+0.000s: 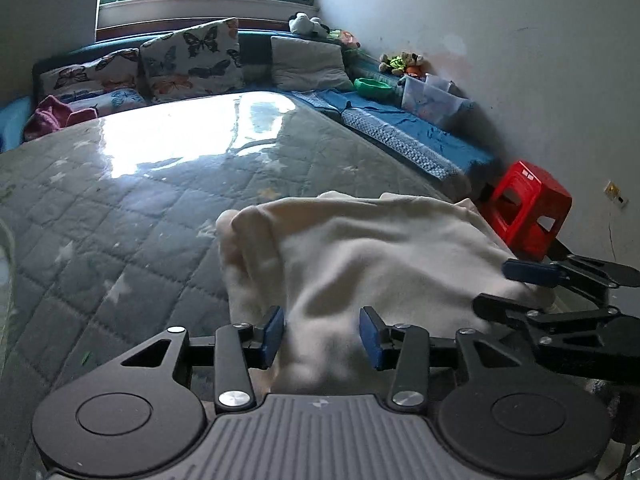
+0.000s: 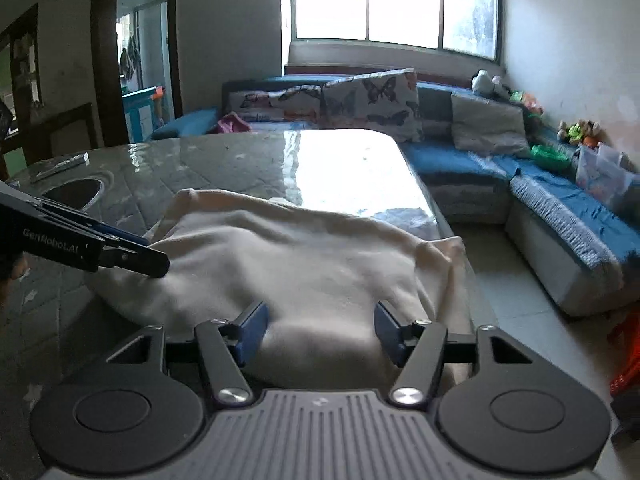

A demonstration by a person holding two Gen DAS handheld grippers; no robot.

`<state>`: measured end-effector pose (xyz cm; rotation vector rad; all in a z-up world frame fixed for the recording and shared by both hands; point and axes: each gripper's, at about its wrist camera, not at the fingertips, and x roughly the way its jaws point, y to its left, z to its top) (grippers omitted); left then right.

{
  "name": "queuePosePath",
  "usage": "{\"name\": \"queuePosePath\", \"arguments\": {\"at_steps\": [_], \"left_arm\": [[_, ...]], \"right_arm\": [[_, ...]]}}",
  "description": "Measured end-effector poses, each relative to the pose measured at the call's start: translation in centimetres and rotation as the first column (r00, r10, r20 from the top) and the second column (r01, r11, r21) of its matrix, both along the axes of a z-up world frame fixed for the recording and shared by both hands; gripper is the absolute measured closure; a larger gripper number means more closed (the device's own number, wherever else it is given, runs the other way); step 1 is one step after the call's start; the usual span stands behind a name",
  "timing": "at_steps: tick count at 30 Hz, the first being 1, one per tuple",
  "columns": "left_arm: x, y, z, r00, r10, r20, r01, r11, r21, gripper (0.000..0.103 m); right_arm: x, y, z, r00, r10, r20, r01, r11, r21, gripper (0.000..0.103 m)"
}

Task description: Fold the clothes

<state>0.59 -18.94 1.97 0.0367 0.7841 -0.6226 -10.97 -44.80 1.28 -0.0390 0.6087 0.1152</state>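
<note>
The cream garment [image 1: 384, 256] lies bunched at the table's [image 1: 120, 216] near right corner, its long axis crosswise, with both the left gripper [image 1: 322, 336] and right gripper [image 2: 318, 332] straddling its near edge, jaws open, pads not pressing.

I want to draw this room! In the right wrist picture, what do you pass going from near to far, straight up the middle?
Right gripper → cream cloth → shiny table → butterfly pillow → window.
</note>
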Motion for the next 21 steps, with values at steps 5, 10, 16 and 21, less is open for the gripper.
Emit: {"name": "queuePosePath", "arguments": {"at_steps": [5,10,16,21], "left_arm": [[-0.4,0.6,-0.6,0.999,0.031,-0.018,-0.031,0.999,0.008,0.049],[-1.0,1.2,-0.1,0.998,0.052,-0.031,-0.053,0.999,-0.011,0.042],[-1.9,2.3,0.6,0.995,0.102,-0.014,-0.102,0.995,0.002,0.015],[-2.6,4.0,0.6,0.988,0.152,-0.023,-0.152,0.988,0.006,0.004]], "right_arm": [[-0.8,-0.1,0.1,0.999,-0.032,0.02,0.031,0.999,0.031,0.037],[-1.3,0.3,0.0,0.999,-0.032,0.032,0.032,0.999,0.003,0.032],[-2.0,1.1,0.7,0.999,-0.022,0.049,0.02,0.999,0.032,0.012],[-2.4,2.7,0.7,0.998,-0.006,0.055,0.005,1.0,0.024,0.002]]}}
